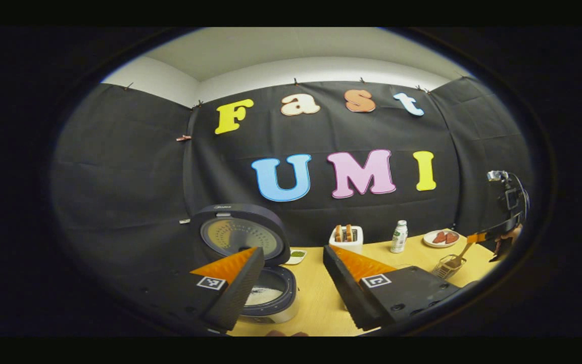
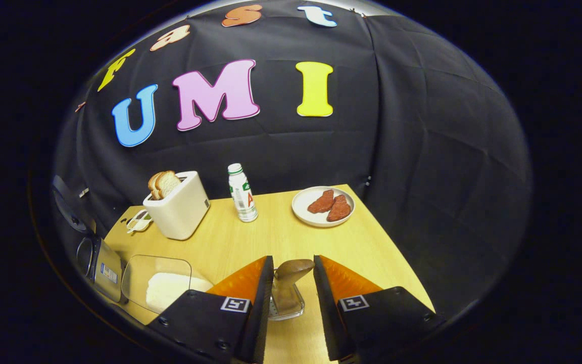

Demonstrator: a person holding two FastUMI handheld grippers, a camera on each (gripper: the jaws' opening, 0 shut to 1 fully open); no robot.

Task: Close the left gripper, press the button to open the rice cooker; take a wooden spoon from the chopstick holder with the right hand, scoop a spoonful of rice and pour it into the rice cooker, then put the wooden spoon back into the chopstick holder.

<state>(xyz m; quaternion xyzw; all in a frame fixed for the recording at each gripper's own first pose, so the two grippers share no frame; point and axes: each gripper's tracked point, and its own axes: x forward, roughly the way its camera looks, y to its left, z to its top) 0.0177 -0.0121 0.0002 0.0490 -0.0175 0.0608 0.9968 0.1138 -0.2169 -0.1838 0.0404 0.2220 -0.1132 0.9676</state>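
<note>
Right gripper [image 2: 291,283] sits open around the wooden spoon [image 2: 291,273] in the chopstick holder [image 2: 286,306]; rice cooker [image 1: 250,253] lid's already up, rice inside, so nearly done.

Each hand-held gripper carries two wedge-shaped fingers on flat, matte black bodies. The left hand-held gripper [image 1: 293,275] bears one square black-and-white fiducial marker per finger body, with recessed screw holes along the plates. The right hand-held gripper [image 2: 291,290] has the same markers and screw holes. The inner finger faces are finely ribbed.
</note>
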